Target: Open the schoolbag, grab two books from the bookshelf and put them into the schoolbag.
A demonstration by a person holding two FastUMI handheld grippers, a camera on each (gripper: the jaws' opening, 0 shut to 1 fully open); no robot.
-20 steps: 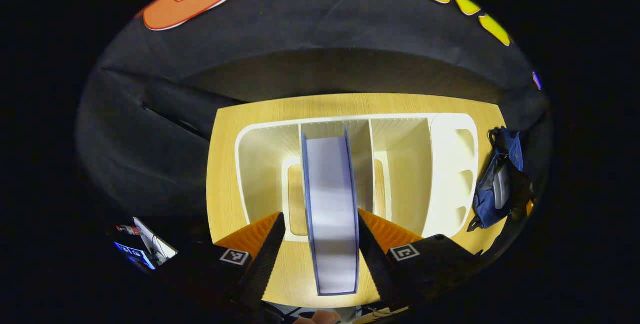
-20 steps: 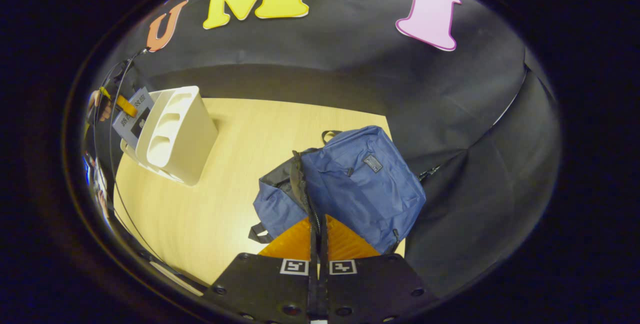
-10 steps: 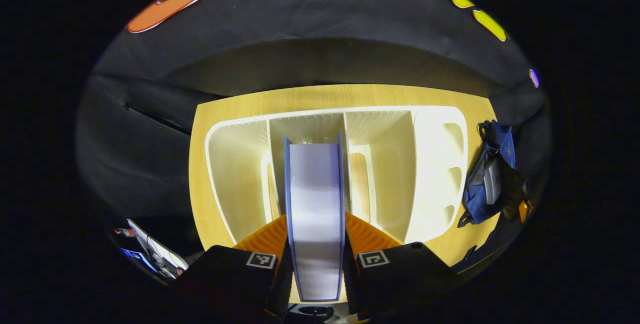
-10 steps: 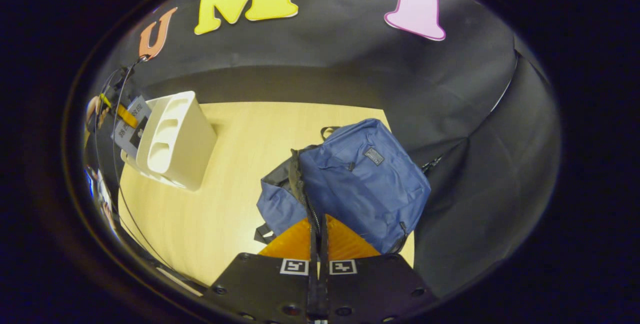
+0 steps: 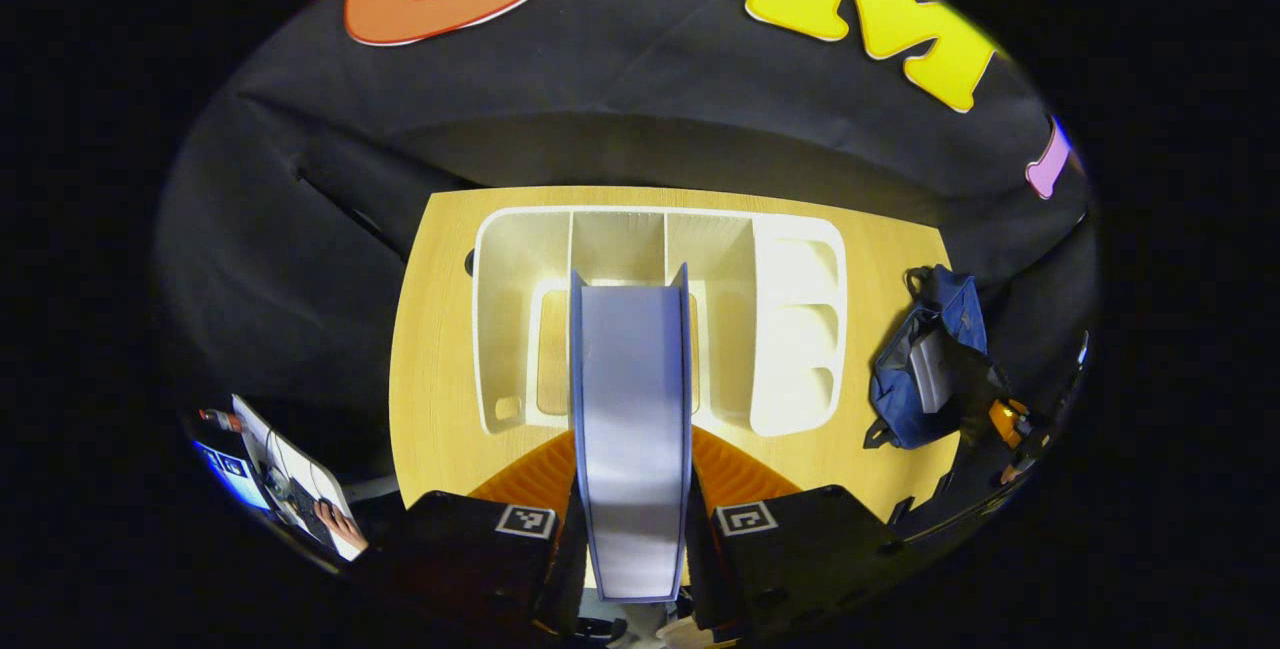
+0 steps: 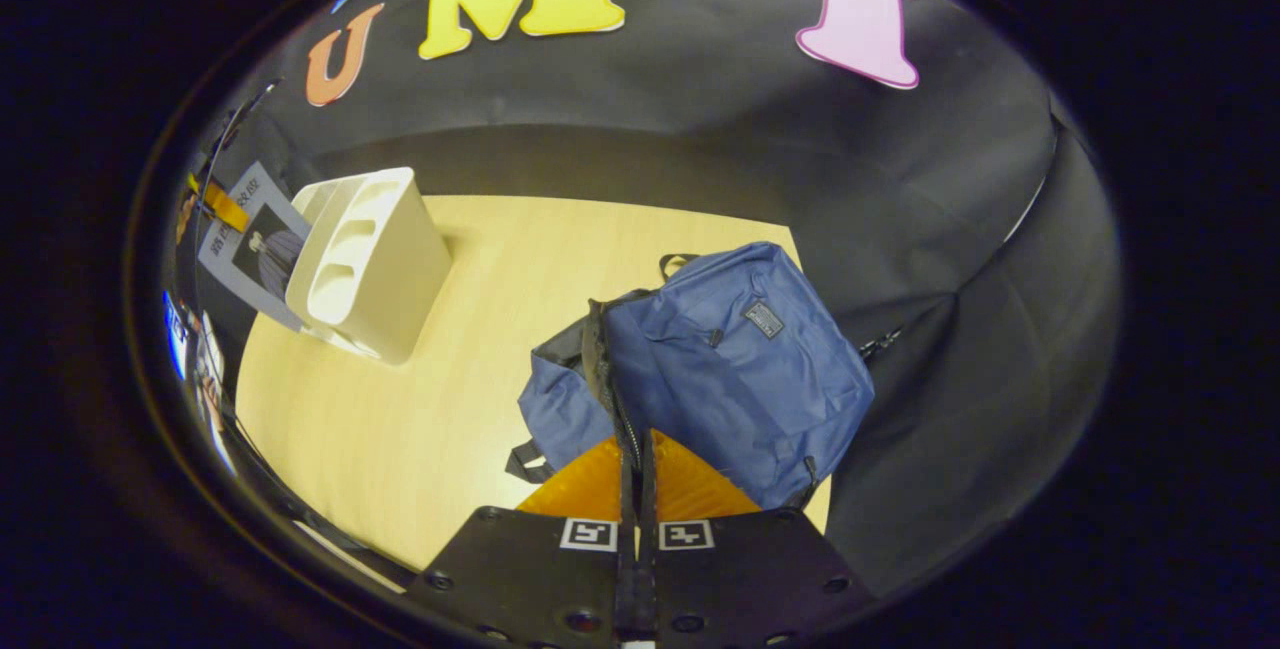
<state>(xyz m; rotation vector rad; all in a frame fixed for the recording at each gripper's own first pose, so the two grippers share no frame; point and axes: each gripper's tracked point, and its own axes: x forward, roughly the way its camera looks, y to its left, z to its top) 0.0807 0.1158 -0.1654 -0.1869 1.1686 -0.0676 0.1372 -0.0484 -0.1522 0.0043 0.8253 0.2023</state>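
Observation:
My left gripper (image 5: 630, 441) is shut on a blue-covered book (image 5: 630, 379), held edge-on with its white pages facing me, above the white bookshelf (image 5: 790, 329) on the wooden table (image 5: 430, 329). The blue schoolbag (image 5: 950, 309) lies to the right of the shelf, with a pale flat thing (image 5: 935, 369) in its open mouth. In the right gripper view my right gripper (image 6: 637, 444) is shut on the zipper edge of the schoolbag (image 6: 740, 369), holding the opening apart. The bookshelf (image 6: 370, 259) stands at the left there, and the held book (image 6: 255, 249) hangs beside it.
The table (image 6: 470, 329) ends just right of the bag, where black cloth falls away. A hand (image 5: 340, 524) rests on a screen or papers (image 5: 270, 449) off the table's front left corner. Bare wood lies between shelf and bag.
My left gripper has closed on the book and lifted it up and back out of the shelf, which now looks smaller and farther. The right gripper has kept its hold on the bag.

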